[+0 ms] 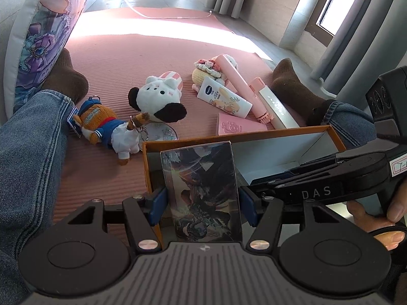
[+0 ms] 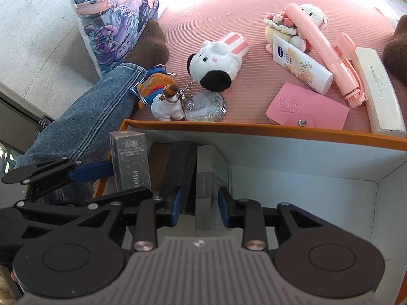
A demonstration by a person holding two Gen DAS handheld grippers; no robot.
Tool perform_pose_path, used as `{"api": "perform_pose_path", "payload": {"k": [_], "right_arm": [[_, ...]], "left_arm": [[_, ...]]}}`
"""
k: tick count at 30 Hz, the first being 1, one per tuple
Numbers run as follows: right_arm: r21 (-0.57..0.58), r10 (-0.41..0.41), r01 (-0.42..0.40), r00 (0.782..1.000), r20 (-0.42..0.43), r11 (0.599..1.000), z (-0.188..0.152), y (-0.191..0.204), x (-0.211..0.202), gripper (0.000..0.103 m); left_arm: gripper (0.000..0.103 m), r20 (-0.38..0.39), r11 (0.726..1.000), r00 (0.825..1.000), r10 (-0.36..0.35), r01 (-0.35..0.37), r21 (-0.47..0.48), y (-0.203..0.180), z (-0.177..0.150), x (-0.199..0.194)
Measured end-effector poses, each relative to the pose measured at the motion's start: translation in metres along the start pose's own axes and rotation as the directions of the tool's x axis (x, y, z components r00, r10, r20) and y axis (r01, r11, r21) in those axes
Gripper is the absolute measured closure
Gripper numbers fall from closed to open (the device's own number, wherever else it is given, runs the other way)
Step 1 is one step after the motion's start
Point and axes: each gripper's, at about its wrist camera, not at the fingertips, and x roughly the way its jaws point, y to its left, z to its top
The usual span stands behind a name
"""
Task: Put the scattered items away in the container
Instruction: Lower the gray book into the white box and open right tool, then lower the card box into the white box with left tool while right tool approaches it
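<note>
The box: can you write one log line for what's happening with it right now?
left gripper: shut on card pack over box | right gripper: open around grey case inside box | toys on mat: waiting
</note>
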Motion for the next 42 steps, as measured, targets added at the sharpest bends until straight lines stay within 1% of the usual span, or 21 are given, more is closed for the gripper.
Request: {"api": "perform_pose_path", "payload": {"k": [4, 7, 9, 11, 13, 19, 24, 27, 30, 36, 42], "right_arm": [[-0.112, 0.023, -0.03, 0.998, -0.062, 0.993, -0.001, 0.0, -0.005, 0.066], [-0.224, 0.0, -0.026, 0.993, -0.115, 0.974, -0.005, 0.005, -0.005, 0.066], [-0.306, -0.052, 0.008, 0.989, -0.135, 0.952, -0.009, 0.011, 0.0, 0.066], [-0.384, -0.103, 0.043, 0.985, -0.138, 0.922, -0.013, 0.017, 0.006, 0.068], [-0.442, -0.135, 0.061, 0.981, -0.138, 0.895, -0.015, 0.02, 0.012, 0.074], [-0.554, -0.152, 0.058, 0.98, -0.126, 0.831, -0.02, 0.031, 0.025, 0.079], [-0.617, -0.112, 0.024, 0.988, -0.104, 0.787, -0.022, 0.035, 0.028, 0.083], [-0.646, -0.098, 0.008, 0.99, -0.103, 0.763, -0.022, 0.036, 0.031, 0.083], [-0.677, -0.102, 0.006, 0.99, -0.102, 0.736, -0.021, 0.037, 0.033, 0.083], [-0.677, -0.123, 0.027, 0.988, -0.094, 0.736, -0.023, 0.044, 0.033, 0.082], [-0.653, -0.155, 0.064, 0.984, -0.084, 0.755, -0.025, 0.042, 0.02, 0.081]], "left_arm": [[0.033, 0.002, 1.0, 1.0, 0.003, -0.003, 0.005, -0.001, -0.001, -0.004], [0.033, -0.002, 1.0, 1.0, 0.002, -0.002, 0.002, 0.0, -0.002, -0.004], [0.033, -0.006, 1.0, 1.0, 0.004, -0.004, 0.003, -0.001, -0.002, -0.003], [0.033, -0.008, 1.0, 1.0, 0.013, -0.013, 0.01, -0.003, -0.002, -0.002], [0.033, -0.011, 1.0, 1.0, 0.017, -0.017, 0.01, -0.003, -0.002, -0.001], [0.033, -0.015, 1.0, 1.0, 0.018, -0.018, 0.001, -0.002, -0.002, 0.0], [0.033, -0.019, 1.0, 1.0, 0.016, -0.016, -0.013, -0.001, -0.001, 0.001], [0.033, -0.02, 1.0, 1.0, 0.019, -0.019, -0.015, 0.0, -0.001, 0.002], [0.033, -0.019, 1.0, 1.0, 0.022, -0.022, -0.017, 0.0, -0.001, 0.002], [0.033, -0.02, 0.999, 0.999, 0.031, -0.031, -0.016, -0.001, -0.001, 0.002], [0.033, -0.019, 0.999, 0.998, 0.053, -0.053, 0.009, -0.005, -0.002, -0.001]]}}
